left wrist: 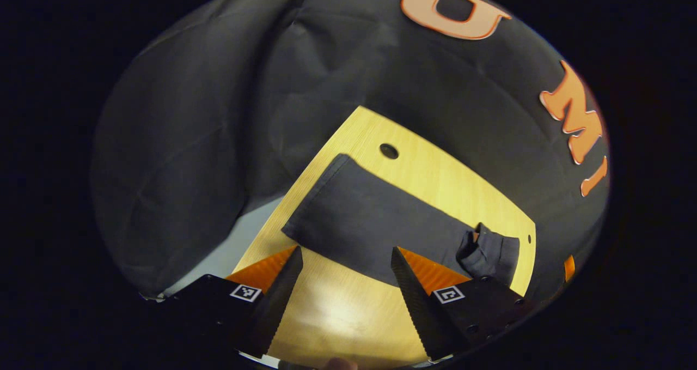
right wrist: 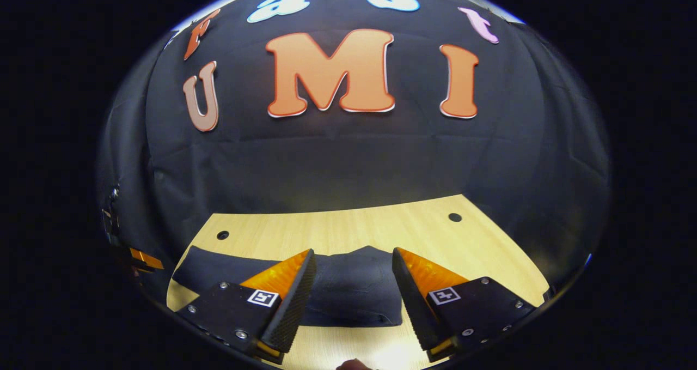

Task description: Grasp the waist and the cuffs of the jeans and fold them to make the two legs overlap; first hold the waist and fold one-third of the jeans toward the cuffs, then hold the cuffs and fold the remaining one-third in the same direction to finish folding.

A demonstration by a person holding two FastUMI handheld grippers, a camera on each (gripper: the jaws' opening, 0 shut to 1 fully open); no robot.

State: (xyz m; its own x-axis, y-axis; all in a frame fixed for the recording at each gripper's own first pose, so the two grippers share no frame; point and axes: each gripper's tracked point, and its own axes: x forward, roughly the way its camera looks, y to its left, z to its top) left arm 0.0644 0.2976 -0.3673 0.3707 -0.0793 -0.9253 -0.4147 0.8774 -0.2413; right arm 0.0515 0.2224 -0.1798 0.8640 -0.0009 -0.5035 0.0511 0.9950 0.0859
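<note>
Dark jeans (left wrist: 370, 225) lie flat on the pale wooden counter (left wrist: 435, 179) as I look down both sets of tongs. In the left gripper view, my left tongs (left wrist: 346, 261) stand spread above the counter with nothing between the fingers, their tips just at the near edge of the jeans. From there the garment reads as one long dark band running slantwise across the boards, with a bunched, rumpled end (left wrist: 487, 253) toward the right, just beside the right finger. I cannot tell whether that bunch is the waist or the cuffs. A round hole (left wrist: 389, 151) in the counter sits just past the far edge of the fabric.

In the right gripper view, my right tongs (right wrist: 353, 264) are likewise spread and hold nothing, poised over the jeans (right wrist: 348, 288), which stretch leftward across the counter (right wrist: 354, 228) behind the left finger. The near hem of the fabric lies between the two fingers, and bare wood shows below it. Two holes mark the counter's far side, one at the left (right wrist: 222, 235) and one at the right (right wrist: 454, 217). The booth's black cloth wall (right wrist: 354, 163) rises behind.
</note>
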